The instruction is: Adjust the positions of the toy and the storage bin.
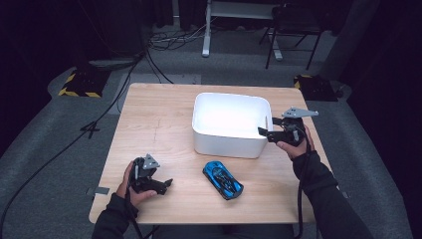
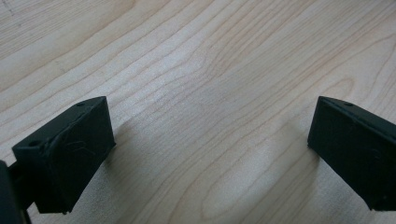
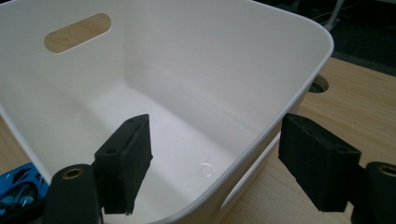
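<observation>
Two tongs are seen over a wooden desk point(image 1: 149, 114), nothing lifted yet. Left tongs point(image 1: 166, 184) are held low near the front-left of the desk, jaws spread wide over bare wood, nothing between them. Just right of them, a blue toy car point(image 1: 223, 179) is lying on the desk, in front of the white bin point(image 1: 226, 144) and outside it, untouched. The bin is seen empty from the right gripper view. Right tongs point(image 3: 212, 163) are set astride the bin's right wall, one jaw inside, one outside; jaws partly closed, pads not yet pressed on the rim. Judged stage: early. The bin is about to be gripped, probably to steady it; picking up the car and placing it inside are judged left to do.
</observation>
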{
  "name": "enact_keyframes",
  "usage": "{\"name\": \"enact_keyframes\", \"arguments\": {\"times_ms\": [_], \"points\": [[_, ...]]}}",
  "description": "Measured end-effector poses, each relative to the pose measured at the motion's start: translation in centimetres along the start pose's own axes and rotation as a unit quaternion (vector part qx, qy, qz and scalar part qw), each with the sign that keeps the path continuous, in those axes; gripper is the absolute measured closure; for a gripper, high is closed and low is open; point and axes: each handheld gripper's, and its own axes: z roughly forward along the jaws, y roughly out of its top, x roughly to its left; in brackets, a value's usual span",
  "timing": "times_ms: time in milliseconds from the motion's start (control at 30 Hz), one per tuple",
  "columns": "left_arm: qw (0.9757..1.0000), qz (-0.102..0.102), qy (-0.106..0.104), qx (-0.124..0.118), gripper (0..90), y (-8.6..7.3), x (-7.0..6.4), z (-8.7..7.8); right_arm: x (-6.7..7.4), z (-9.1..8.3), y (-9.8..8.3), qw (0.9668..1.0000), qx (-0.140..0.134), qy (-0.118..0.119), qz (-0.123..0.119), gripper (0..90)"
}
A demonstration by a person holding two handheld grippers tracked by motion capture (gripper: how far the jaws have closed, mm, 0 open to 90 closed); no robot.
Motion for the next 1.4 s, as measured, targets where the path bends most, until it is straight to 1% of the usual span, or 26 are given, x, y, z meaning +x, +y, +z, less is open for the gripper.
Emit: {"name": "enact_keyframes", "arguments": {"times_ms": [33,67,100,200,267,300,367,600,633,667,733,833,867,1000,1067,1100,1133,1200,1333,1400], "points": [[1.0,0.0,0.0,0.0,0.6,0.0,0.0,0.0,0.0,-0.2,0.1,1.0,0.004,0.0,-0.004,25.7],[1.0,0.0,0.0,0.0,0.6,0.0,0.0,0.0,-0.1,-0.4,0.1,0.9999,0.002,0.0,-0.012,26.4],[1.0,0.0,0.0,0.0,0.6,0.0,0.0,0.0,-0.1,-0.6,0.2,0.9999,0.001,0.002,-0.011,26.4],[1.0,0.0,0.0,0.0,0.6,0.0,0.0,0.0,0.1,-1.3,0.2,0.9997,-0.008,0.005,-0.022,25.9],[1.0,0.0,0.0,0.0,0.6,0.0,0.0,0.0,0.3,-1.7,0.2,0.9996,-0.014,0.006,-0.022,25.5],[1.0,0.0,0.0,0.0,0.6,0.0,0.0,0.0,0.3,-1.9,0.1,0.9994,-0.015,0.009,-0.03,25.3],[1.0,-0.001,0.0,0.0,0.6,0.0,0.0,0.0,0.6,-2.4,0.0,0.9991,-0.017,0.012,-0.037,25.0],[1.0,0.0,-0.001,0.0,0.6,0.0,0.0,0.0,1.3,-4.4,-0.8,0.9976,-0.044,0.026,-0.047,24.7],[1.0,0.0,0.0,0.0,0.6,0.0,0.0,0.0,1.3,-4.6,-0.9,0.9972,-0.045,0.028,-0.052,24.7],[1.0,0.0,0.0,0.0,0.6,0.0,0.0,0.0,1.5,-4.8,-1.0,0.9973,-0.044,0.026,-0.053,24.7],[1.0,0.0,-0.001,0.0,0.6,0.0,0.0,0.0,1.7,-5.1,-1.3,0.9969,-0.044,0.03,-0.059,24.7],[1.0,-0.001,-0.001,0.0,0.6,0.0,0.0,0.0,2.0,-5.3,-1.7,0.9965,-0.043,0.031,-0.064,24.7],[1.0,0.0,0.0,0.0,0.6,0.0,0.0,0.0,2.4,-5.4,-2.3,0.9961,-0.045,0.035,-0.068,24.7],[1.0,0.0,0.0,0.0,0.6,0.0,0.0,0.0,2.9,-5.7,-3.2,0.9954,-0.044,0.045,-0.072,24.7],[1.0,-0.001,0.0,0.0,0.6,0.0,0.0,0.0,3.1,-5.7,-3.5,0.9953,-0.042,0.045,-0.075,24.7],[1.0,-0.001,-0.001,0.0,0.6,0.0,0.0,0.0,3.5,-5.6,-4.2,0.9951,-0.039,0.052,-0.074,24.6],[1.0,-0.001,0.0,0.0,0.6,0.0,0.0,0.0,3.6,-5.5,-4.5,0.9948,-0.039,0.056,-0.076,24.5],[1.0,-0.001,-0.001,0.0,0.6,0.0,0.0,0.0,4.2,-5.4,-5.2,0.9946,-0.028,0.056,-0.083,24.2],[1.0,-0.001,-0.001,0.0,0.6,0.0,0.0,0.0,5.2,-5.0,-6.5,0.9931,-0.018,0.073,-0.09,23.9],[1.0,-0.001,-0.001,0.0,0.6,0.0,0.0,0.0,5.9,-4.8,-7.2,0.9918,-0.012,0.085,-0.094,23.5]]}}
